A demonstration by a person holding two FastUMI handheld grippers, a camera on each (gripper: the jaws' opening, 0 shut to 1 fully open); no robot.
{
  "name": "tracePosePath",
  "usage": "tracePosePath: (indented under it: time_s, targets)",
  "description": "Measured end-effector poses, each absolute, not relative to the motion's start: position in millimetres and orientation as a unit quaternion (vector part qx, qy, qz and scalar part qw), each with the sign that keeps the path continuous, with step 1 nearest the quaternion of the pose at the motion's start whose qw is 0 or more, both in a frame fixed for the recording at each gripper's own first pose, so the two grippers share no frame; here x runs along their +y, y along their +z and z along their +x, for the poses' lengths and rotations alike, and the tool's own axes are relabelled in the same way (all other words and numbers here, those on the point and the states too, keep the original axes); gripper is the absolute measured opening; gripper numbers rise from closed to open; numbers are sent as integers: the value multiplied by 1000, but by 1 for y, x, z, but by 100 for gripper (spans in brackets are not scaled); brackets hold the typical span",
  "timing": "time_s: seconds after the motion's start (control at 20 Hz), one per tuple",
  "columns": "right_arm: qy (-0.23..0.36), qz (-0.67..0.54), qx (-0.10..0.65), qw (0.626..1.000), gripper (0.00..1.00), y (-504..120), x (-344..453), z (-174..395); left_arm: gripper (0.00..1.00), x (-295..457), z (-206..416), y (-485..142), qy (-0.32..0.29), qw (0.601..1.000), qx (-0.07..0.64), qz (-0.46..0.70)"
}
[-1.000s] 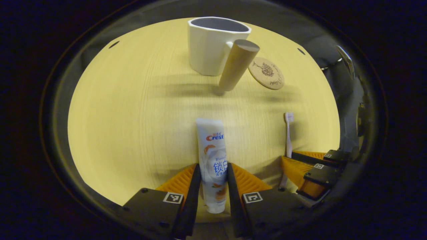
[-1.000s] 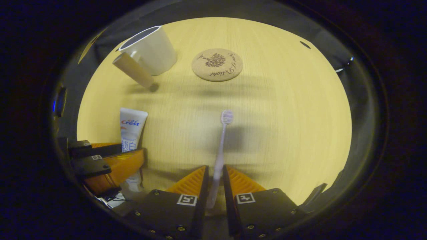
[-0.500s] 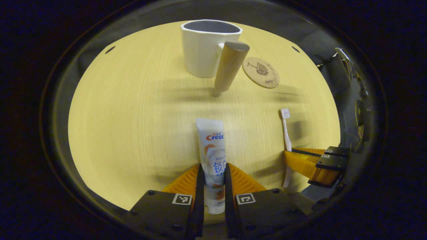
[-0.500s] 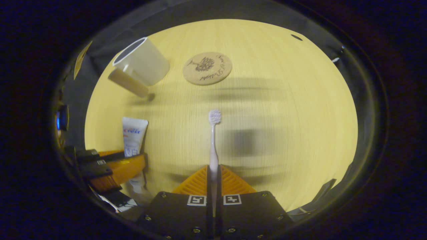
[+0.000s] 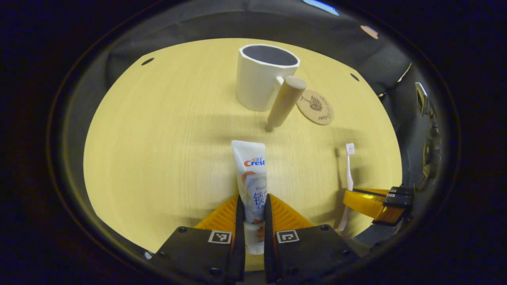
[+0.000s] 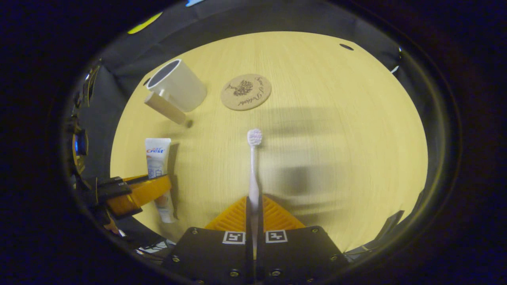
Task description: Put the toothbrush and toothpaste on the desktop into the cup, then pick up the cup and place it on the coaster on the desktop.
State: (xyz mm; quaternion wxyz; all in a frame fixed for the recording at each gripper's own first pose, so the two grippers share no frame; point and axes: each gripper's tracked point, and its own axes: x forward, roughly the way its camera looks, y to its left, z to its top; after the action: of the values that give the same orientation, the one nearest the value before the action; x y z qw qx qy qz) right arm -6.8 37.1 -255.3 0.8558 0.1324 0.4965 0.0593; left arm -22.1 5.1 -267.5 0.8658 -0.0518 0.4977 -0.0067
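The toothpaste tube (image 5: pixel 252 182) was pinched between the left gripper's (image 5: pixel 252 206) fingers above the desktop (image 5: pixel 158 150). The toothbrush (image 6: pixel 253 166) was clamped in the right gripper (image 6: pixel 253 206). Beyond stood the white cup (image 5: pixel 264 81), its wooden handle (image 5: pixel 286 101) near the cork coaster (image 5: pixel 317 107).

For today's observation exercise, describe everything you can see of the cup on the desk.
The cup is white, looks ceramic, with faceted sides and a grey inside. A thick, wood-coloured peg handle slants down from its side. It stands upright and apparently empty on the pale wooden desk, beside the round coaster, not on it. No claw touches it.
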Motion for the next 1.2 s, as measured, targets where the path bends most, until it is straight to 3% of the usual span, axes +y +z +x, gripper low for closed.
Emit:
tracePosePath:
  time_s: [0.4, 0.75, 1.2]
  targets:
    - [93, 167, 397, 898, 4, -205, 35, 11, 27, 24, 3, -210, 26, 917, 387, -95]
    - [110, 174, 308, 929, 4, -159, 33, 27, 27, 45, 50, -116, 29, 967, 229, -109]
    - [103, 174, 270, 941, 4, -137, 26, 27, 27, 55, 103, -50, -6, 992, 62, -113]
